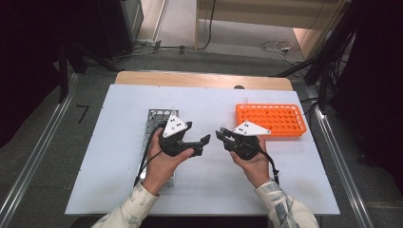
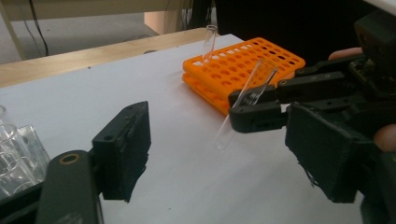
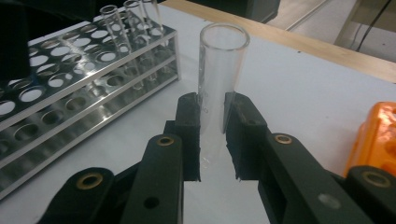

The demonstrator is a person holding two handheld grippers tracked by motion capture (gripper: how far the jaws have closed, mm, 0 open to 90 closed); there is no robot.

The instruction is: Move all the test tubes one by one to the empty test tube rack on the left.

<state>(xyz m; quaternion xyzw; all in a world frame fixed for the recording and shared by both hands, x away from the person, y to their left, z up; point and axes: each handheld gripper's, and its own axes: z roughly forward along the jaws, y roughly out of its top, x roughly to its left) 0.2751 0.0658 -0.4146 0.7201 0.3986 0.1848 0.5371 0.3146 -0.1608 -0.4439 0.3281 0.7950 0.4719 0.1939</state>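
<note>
I have a glass test tube [image 3: 219, 88] clamped between the jaws of my right gripper [image 1: 222, 134], just above the white table [image 1: 119, 156], between the metal rack [image 3: 70, 88] on the left and the orange rack [image 1: 271, 119] at the far right. The right jaws are clenched on the tube's lower half; in the right gripper view the pads press on the glass from both sides.

My left gripper [image 1: 205, 140] is released, with nothing between its jaws, and faces the right one across a small gap. In the left gripper view the held tube [image 2: 245, 103] crosses in front of it.

As for progress, I judge this an early stage of moving tubes from the metal rack to the orange one. One tube [image 2: 209, 42] already stands upright in a far corner hole of the orange rack, and several more wait in the metal rack [image 3: 126, 28]. The one I carry is in transit, so most of the job remains.

The carried tube's long axis runs along my right jaws. In the left gripper view it leans, the open mouth up and toward the orange rack, the rounded closed end down toward the table. I'll need to bring it upright before lowering it into a hole.
</note>
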